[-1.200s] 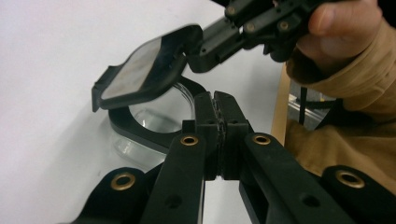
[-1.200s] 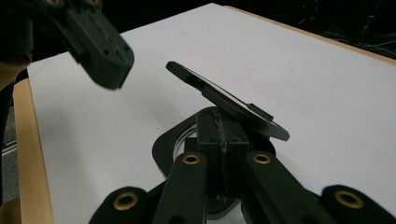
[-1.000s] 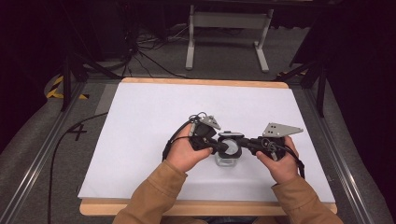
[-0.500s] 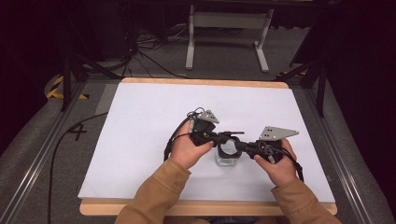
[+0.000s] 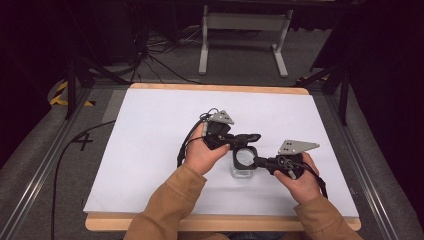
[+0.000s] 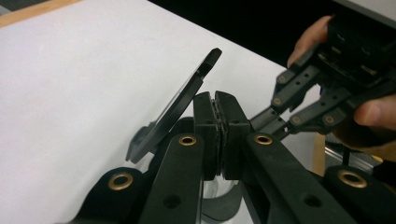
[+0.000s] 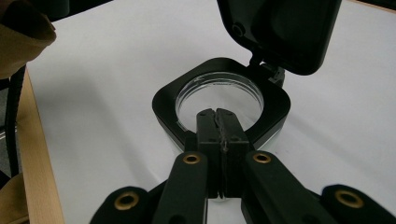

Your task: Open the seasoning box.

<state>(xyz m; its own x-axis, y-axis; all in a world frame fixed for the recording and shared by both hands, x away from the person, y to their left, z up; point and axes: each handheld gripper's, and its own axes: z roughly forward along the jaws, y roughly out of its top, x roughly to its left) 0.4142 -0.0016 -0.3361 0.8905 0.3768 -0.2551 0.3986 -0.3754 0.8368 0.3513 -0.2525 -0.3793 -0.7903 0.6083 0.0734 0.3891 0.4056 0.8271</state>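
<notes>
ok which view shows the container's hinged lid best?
Right gripper view: the lid stands open on its hinge above the container's black rim, inner face to the camera. Left gripper view shows the lid edge-on, tilted, beside the left gripper. High view shows it small and dark above the container.

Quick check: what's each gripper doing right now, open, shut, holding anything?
Left gripper: jaws pressed shut, beside the raised lid; no visible grip on it.
Right gripper: jaws shut at the container's black rim; whether it pinches the rim cannot be told.
</notes>
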